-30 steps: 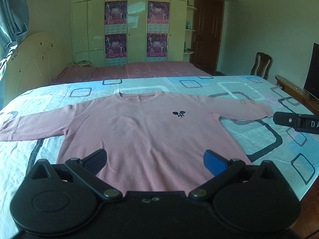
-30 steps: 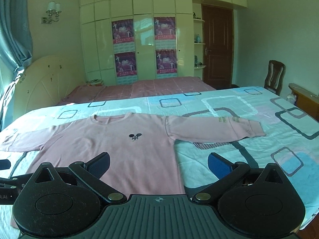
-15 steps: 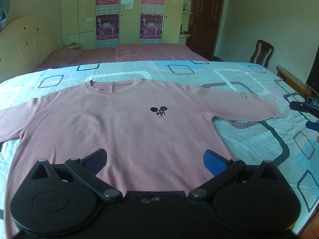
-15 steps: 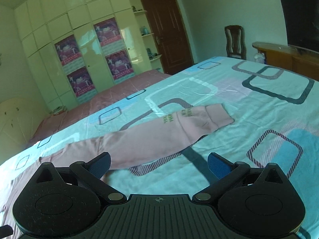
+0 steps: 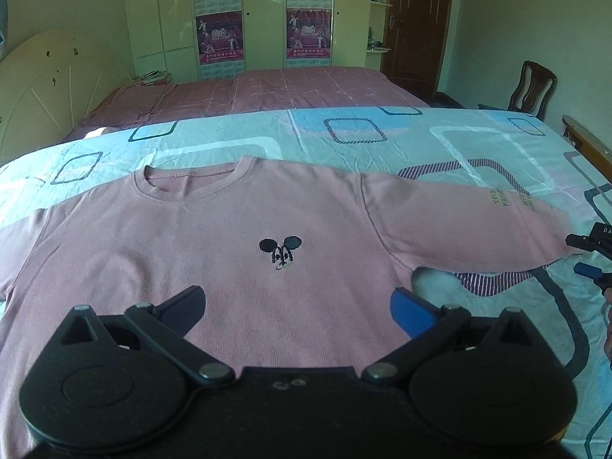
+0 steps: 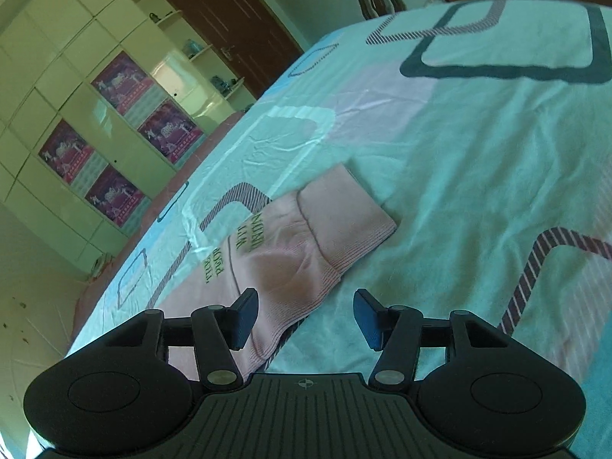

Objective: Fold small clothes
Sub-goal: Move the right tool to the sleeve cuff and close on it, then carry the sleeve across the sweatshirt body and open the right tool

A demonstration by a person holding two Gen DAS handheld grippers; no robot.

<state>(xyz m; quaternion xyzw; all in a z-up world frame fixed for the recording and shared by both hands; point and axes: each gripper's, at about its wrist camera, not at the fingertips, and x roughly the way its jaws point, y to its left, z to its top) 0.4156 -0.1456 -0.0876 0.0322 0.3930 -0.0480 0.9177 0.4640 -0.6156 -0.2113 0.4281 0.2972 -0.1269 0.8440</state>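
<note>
Bed (image 5: 440, 145) with a pale blue sheet printed in rounded squares; a dusty-pink checked cover lies over its far end toward the wardrobe (image 5: 264, 11). Wardrobe doors carry four posters. Curved cream headboard (image 5: 42, 84) at the bed's left end; dark wooden door (image 5: 417, 19) and a wooden chair (image 5: 533, 88) at the right of the room.

Pink long-sleeved sweatshirt (image 5: 237, 237) lies flat, front up, across the near half of the bed, neckline toward the far end, small dark mouse-ear logo on the chest. Its sleeve (image 6: 290, 252) with printed lettering runs out toward the bed's right edge.

Left gripper (image 5: 298, 304): fingers wide apart, holding nothing, above the sweatshirt's lower front.

Right gripper (image 6: 304, 317): rolled to one side, low over the sleeve end. Fingers about half apart and closing; the ribbed cuff's near edge lies between them, the pads not pressing it. In the left wrist view it shows at the bed's right edge, just beside the cuff.
</note>
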